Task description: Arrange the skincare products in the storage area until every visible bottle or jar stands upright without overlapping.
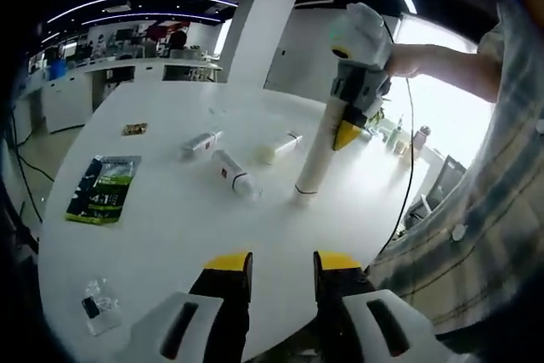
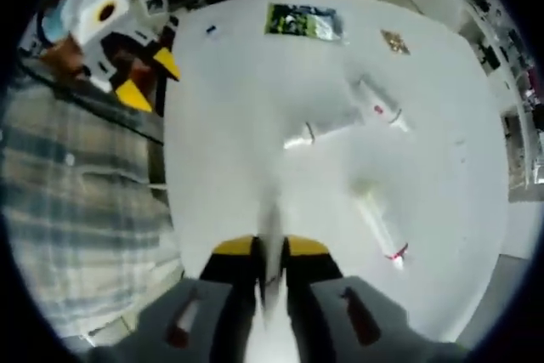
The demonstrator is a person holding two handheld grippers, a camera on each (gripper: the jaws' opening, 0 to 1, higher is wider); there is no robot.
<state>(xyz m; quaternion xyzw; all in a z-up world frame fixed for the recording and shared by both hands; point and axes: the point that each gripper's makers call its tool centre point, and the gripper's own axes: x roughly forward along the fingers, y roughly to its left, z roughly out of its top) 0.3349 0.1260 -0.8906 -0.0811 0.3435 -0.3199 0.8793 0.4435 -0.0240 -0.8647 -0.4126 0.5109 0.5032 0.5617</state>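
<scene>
A tall white tube (image 1: pixel 313 157) stands on its cap on the white round table (image 1: pixel 170 235), and my right gripper (image 1: pixel 343 128) is shut on its upper part. In the right gripper view the same tube (image 2: pixel 270 240) runs blurred between my right gripper's (image 2: pixel 270 248) yellow-tipped jaws. Three more white tubes lie flat on the table: one (image 1: pixel 201 143) at the far left, one (image 1: pixel 235 173) nearer the middle and one (image 1: pixel 281 147) beside the standing tube. My left gripper (image 1: pixel 283 263) hovers open over the table's near edge, holding nothing; it also shows (image 2: pixel 149 80) from the right gripper view.
A green packet (image 1: pixel 104 189) lies at the left, a small brown card (image 1: pixel 134 129) beyond it, and a clear plastic bag (image 1: pixel 98 305) near the front edge. A person's plaid shirt (image 1: pixel 476 210) is close on the right. Office counters stand behind the table.
</scene>
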